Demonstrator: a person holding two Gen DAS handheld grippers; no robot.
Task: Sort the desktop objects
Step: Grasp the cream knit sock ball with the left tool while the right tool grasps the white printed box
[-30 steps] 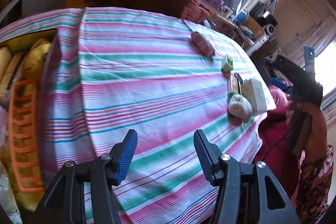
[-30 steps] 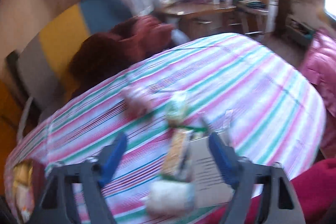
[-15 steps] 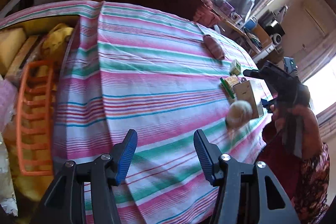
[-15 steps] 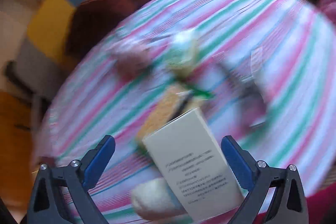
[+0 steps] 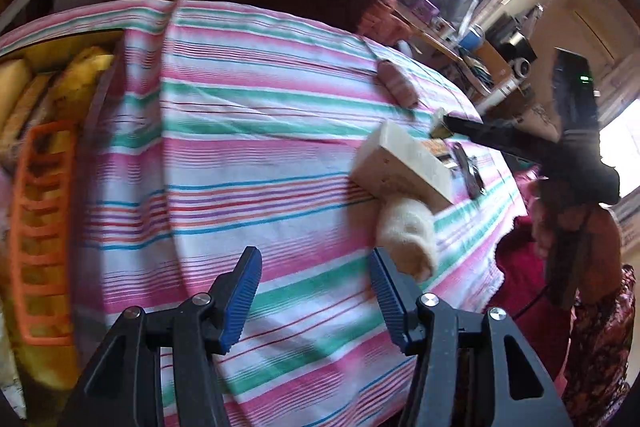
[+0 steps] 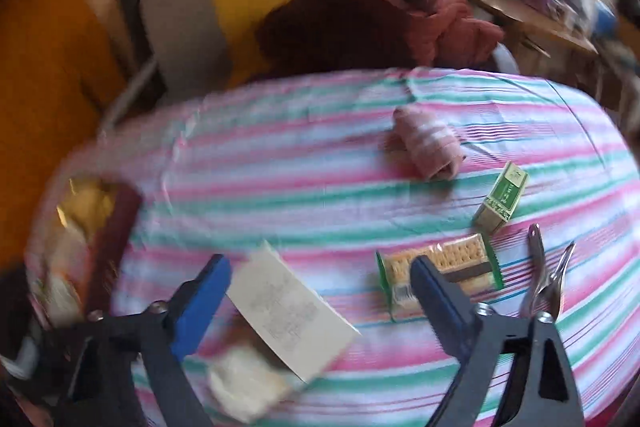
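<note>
In the left wrist view, the left gripper (image 5: 316,291) hovers with its ribbed blue pads spread wide and nothing between them, above the near part of the desk, which is draped in a pink, green and white striped cloth (image 5: 240,155). Just beyond its right pad lies a cream rolled sock (image 5: 406,235), soft and knitted, touching a pale rectangular cardboard box (image 5: 400,163) with crisp edges. The black right gripper (image 5: 456,125) shows only from the side near the desk's right edge, too partially to read its opening here. An orange slotted plastic basket (image 5: 40,227) sits off the left edge among yellow packets. In the right wrist view, the right gripper (image 6: 320,291) is clearly spread and holds nothing; whether its left pad touches the box (image 6: 288,311) is blurred. Further along the cloth lie a pink striped rolled sock (image 6: 426,145), a small green and white carton (image 6: 502,197), a clear-wrapped pack of biscuits (image 6: 440,269) and shiny metal clippers (image 6: 546,279), rigid and thin. I judge the sorting to be at an early stage, with most items still on the cloth; the next move seems to call for closing squarely across the box's flat faces or the yielding sock.
</note>
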